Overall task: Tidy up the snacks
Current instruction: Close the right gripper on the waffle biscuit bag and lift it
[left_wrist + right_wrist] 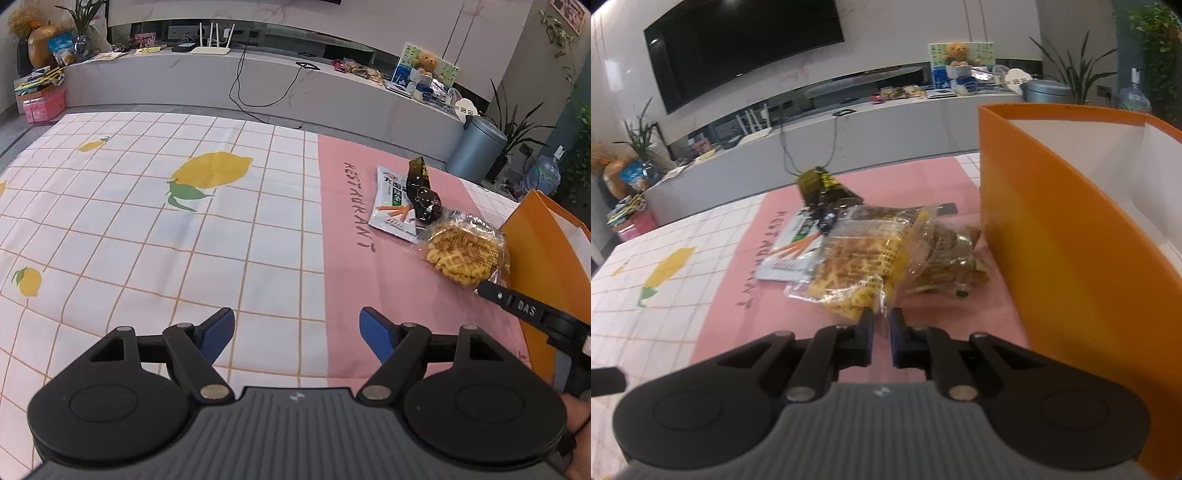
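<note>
Early going, by the look of it — nothing visible inside the open orange cardboard box (1071, 229), all snacks out on the pink cloth (343, 258) just beside it. Right gripper (882, 321) nearly closed, pinching the near edge of the clear plastic bag of yellow waffle crisps (857, 266); left gripper (297, 332) spread wide, holding nothing, over the lemon-print checked tablecloth (147, 221). Left to bag — white carrot-stick packet (391, 206), dark glossy pouch (424, 195), another clear bag of brownish snacks (949, 254).

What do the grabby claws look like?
Both the left gripper and the right gripper have black arms with silver screws, round black discs, a ribbed grey body, and blue fingers. One arm has white letters.
</note>
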Motion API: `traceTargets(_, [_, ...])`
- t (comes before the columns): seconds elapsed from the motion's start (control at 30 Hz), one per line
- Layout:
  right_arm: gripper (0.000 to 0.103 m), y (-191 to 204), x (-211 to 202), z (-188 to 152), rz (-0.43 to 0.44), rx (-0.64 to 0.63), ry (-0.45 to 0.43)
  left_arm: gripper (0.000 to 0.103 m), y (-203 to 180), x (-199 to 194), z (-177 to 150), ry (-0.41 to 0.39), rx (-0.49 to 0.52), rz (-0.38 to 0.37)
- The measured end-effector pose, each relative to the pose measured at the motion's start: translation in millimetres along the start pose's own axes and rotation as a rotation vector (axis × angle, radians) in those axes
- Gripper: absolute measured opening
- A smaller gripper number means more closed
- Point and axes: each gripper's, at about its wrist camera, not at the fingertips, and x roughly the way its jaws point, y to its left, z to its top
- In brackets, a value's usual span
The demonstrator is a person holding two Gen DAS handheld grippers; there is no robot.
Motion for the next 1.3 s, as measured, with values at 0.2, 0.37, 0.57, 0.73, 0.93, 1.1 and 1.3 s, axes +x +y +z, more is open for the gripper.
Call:
traceTargets(0.2, [0.004, 18, -39, -20, 0.089, -0.048, 0.049, 0.090, -2, -9, -4, -0.010, 0.003, -0.005])
traceTargets(0.37, [0.028, 23, -57, -41, 0.105, -0.065, 0.071, 0.090, 0, -14, -5, -0.014, -0.017, -0.009])
traceTargets(0.57, [0.079, 1, -47, -42, 0.117, 0.135, 0.086, 0.090, -4, -20, -6, -0.028, 0.014, -0.016])
traceTargets(0.73, [0.093, 3, -30, -32, 0.042, 0.168, 0.057, 0.090, -6, -18, -6, -0.024, 0.026, -0.002])
traceTargets(0.93, [0.100, 34, -38, -21, -0.078, -0.227, -0.008, 0.090, 0, -18, -3, -0.026, 0.015, 0.008])
traceTargets(1.1, [0.100, 29, -24, -5, 0.008, -0.285, 0.049, 0.090, 4, -13, -3, 0.006, -0.003, 0.001])
traceTargets(1.3, [0.100, 42, 4, 2, 0.052, -0.342, 0.094, 0.090, 1, -4, -9, 0.050, 0.020, 0.028])
